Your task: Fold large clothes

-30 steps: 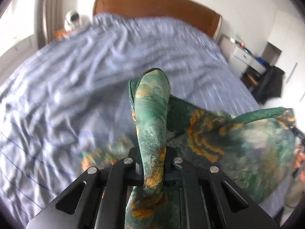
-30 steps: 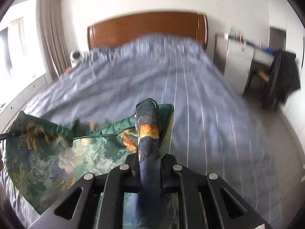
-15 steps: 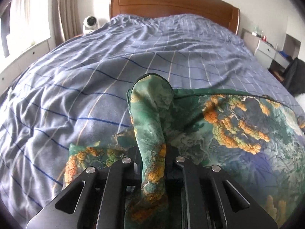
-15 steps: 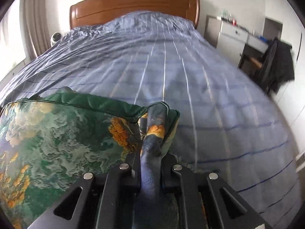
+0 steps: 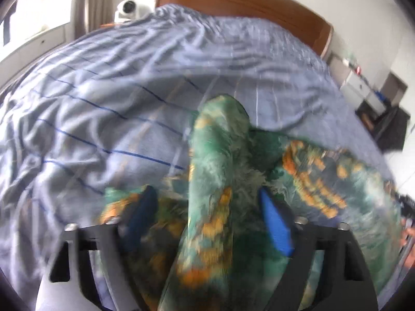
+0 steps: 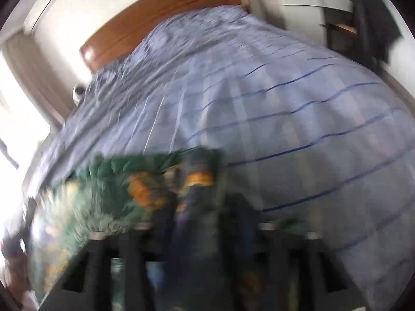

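A green garment with orange and white print lies spread on the blue striped bed cover. My left gripper is low over it and its jaws are opening. Its blue pads stand wide apart, clear of the raised fold of cloth between them. The right wrist view is blurred. There my right gripper sits at the garment's other corner, jaws opening, with a dark fold still standing loosely between the fingers.
A wooden headboard closes the far end of the bed. A small white camera stands at the far left by the window. White drawers and a dark garment on a chair stand right of the bed.
Both grippers sank toward the bed with the garment's corners. Both were shut on the cloth, and their jaws have now come apart. The right wrist view has rolled.
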The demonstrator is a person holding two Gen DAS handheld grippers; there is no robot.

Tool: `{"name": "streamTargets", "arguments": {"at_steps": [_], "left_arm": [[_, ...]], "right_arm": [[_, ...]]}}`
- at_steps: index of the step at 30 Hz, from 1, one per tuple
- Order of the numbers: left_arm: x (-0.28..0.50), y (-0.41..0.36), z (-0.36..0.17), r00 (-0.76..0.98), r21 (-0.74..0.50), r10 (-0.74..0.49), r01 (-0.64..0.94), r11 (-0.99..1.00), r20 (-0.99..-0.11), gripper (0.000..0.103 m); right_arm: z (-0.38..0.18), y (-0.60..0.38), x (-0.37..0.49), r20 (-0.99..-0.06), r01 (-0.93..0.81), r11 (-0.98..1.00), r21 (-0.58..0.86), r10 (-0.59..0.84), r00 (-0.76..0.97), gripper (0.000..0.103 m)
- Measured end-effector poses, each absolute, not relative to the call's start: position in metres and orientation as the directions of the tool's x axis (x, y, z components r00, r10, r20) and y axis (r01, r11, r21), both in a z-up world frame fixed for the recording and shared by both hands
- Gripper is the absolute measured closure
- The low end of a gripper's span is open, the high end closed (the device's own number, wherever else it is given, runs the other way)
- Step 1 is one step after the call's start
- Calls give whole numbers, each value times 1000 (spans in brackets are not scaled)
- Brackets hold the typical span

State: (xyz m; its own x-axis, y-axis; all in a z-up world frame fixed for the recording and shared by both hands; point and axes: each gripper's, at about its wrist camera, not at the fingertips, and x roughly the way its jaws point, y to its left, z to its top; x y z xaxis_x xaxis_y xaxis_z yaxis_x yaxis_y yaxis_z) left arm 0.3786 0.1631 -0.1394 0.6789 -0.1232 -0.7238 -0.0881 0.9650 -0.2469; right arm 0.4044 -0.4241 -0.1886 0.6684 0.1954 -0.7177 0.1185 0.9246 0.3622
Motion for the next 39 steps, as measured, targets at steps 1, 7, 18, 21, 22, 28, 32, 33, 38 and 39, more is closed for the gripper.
{"name": "streamTargets", "arguments": {"at_steps": [1,7,18,21,22,28,32,33,38,39], "left_arm": [[371,166,-129,692,-256,-121,-94,962,-712,18],[312,125,-88,751,-259,-184,18,966,-635,11],[281,-13,-108,620,-202,-340,283,938,-708,9],[285,-33,-97,629,-159,-334,319,934,-702,8],[292,-41,-94,635,-134,-320,323,937,-703,7],[318,-78,-119,602,-12,-235,350,937,-763,6],[284,-85,-145,584,68,-206,412,909,-785,6],[273,-84,-143,586,77,-210,426,901,-782,6],[246,-72,-115,576,3,-286,448,894,-765,6],[245,-70,-108,575,-18,-302,447,894,-761,6]], "right_arm": [[-177,-435,395,-690,122,915,383,196,696,46],[-125,-433,322,-650,-2,960,281,192,735,46],[-183,-421,230,-729,-6,954,300,233,644,45],[-170,-433,203,-667,50,926,374,231,708,43],[-167,-433,197,-655,43,924,379,235,718,42],[-181,-427,184,-647,54,868,493,325,690,42],[-195,-432,178,-639,128,815,565,334,693,39],[-198,-432,172,-637,141,803,579,338,693,38],[-209,-440,183,-599,188,715,673,379,705,23],[-215,-442,188,-600,212,694,688,380,704,23]]}}
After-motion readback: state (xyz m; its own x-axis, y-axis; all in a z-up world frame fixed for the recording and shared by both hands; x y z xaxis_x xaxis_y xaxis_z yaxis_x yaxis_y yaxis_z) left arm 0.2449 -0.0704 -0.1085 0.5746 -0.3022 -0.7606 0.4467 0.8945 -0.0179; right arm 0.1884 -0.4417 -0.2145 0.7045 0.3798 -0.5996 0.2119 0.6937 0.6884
